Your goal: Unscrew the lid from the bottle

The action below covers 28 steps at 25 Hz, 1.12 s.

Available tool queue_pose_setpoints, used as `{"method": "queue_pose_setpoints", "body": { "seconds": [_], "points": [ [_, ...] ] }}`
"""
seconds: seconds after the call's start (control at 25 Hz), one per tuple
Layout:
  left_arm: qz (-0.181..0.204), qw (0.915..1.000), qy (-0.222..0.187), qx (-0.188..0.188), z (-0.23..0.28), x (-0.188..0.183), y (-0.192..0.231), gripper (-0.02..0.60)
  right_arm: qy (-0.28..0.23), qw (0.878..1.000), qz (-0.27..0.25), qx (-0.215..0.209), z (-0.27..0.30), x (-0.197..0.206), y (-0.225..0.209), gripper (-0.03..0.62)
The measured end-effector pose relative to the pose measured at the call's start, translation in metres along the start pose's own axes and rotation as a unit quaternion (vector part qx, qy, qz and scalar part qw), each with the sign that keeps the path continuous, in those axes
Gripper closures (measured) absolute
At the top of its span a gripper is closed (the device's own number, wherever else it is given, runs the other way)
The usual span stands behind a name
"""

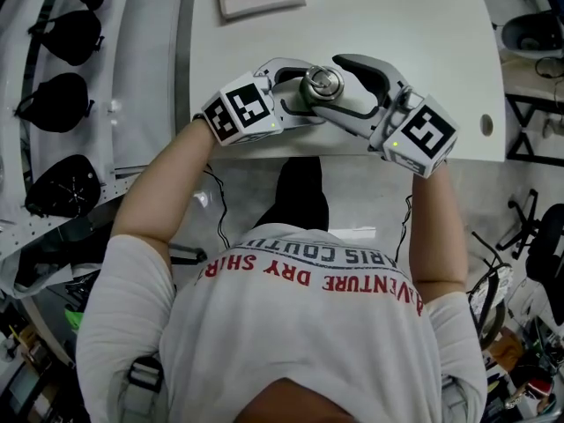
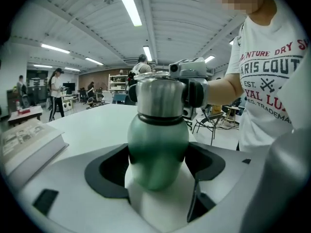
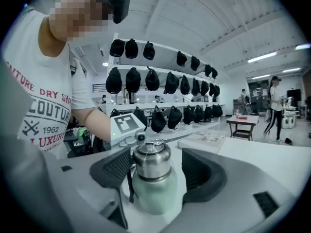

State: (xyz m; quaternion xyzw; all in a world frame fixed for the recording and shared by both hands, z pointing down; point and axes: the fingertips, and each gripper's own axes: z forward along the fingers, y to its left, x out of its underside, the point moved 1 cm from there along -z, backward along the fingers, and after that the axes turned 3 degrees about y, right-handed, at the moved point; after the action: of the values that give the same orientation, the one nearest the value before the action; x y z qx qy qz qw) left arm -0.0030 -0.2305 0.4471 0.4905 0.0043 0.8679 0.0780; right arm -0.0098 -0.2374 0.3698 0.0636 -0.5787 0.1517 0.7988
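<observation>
Your left gripper (image 2: pixel 158 163) clamps the green metal bottle (image 2: pixel 158 140) upright at the edge of the white table (image 1: pixel 397 25). The jaws of your right gripper (image 3: pixel 158 170) stand wide around its steel screw lid (image 3: pixel 151 160); close squarely before twisting.

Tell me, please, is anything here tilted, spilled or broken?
Nothing stands out. The bottle is upright in the left gripper, its lid sits straight, and the table shows no spill.

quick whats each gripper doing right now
left gripper: closed on the green bottle
right gripper: open, jaws either side of the lid, not gripping it
</observation>
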Motion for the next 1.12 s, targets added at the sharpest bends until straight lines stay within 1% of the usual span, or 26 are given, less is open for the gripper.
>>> {"method": "queue_pose_setpoints", "body": {
  "seconds": [0.08,0.16,0.24,0.44,0.64,0.76,0.88,0.92,1.04,1.12],
  "points": [
    [-0.019,0.9993,0.000,-0.032,0.0010,-0.0010,-0.0013,0.205,0.001,0.999,0.002,0.046,-0.0059,0.0002,0.0003,0.281],
    [-0.041,0.9968,-0.001,-0.068,0.0009,-0.0009,-0.0014,0.204,0.006,0.996,0.011,0.091,-0.0097,0.0030,0.0000,0.282],
    [-0.062,0.9928,-0.005,-0.102,0.0010,0.0000,-0.0019,0.204,0.012,0.992,0.028,0.120,-0.0113,0.0066,0.0018,0.283],
    [-0.105,0.9789,-0.015,-0.175,0.0040,-0.0007,-0.0042,0.204,0.007,0.987,0.042,0.155,-0.0104,0.0069,0.0072,0.283],
    [-0.141,0.9595,-0.030,-0.242,0.0043,-0.0013,-0.0053,0.205,0.005,0.984,0.048,0.171,-0.0092,0.0086,0.0044,0.283],
    [-0.156,0.9503,-0.031,-0.267,0.0039,-0.0005,-0.0056,0.204,0.004,0.983,0.043,0.176,-0.0071,0.0090,0.0032,0.283],
    [-0.161,0.9454,-0.034,-0.281,0.0042,-0.0010,-0.0060,0.204,0.009,0.983,0.030,0.181,-0.0044,0.0081,0.0046,0.284],
    [-0.161,0.9443,-0.036,-0.284,0.0041,-0.0010,-0.0061,0.206,0.010,0.983,0.025,0.182,-0.0036,0.0078,0.0057,0.287],
    [-0.162,0.9429,-0.036,-0.289,0.0040,-0.0013,-0.0062,0.206,0.007,0.983,0.017,0.180,-0.0027,0.0075,0.0086,0.329],
    [-0.160,0.9440,-0.035,-0.286,0.0044,-0.0014,-0.0064,0.205,0.005,0.984,0.015,0.179,-0.0030,0.0080,0.0093,0.330]
  ]
}}
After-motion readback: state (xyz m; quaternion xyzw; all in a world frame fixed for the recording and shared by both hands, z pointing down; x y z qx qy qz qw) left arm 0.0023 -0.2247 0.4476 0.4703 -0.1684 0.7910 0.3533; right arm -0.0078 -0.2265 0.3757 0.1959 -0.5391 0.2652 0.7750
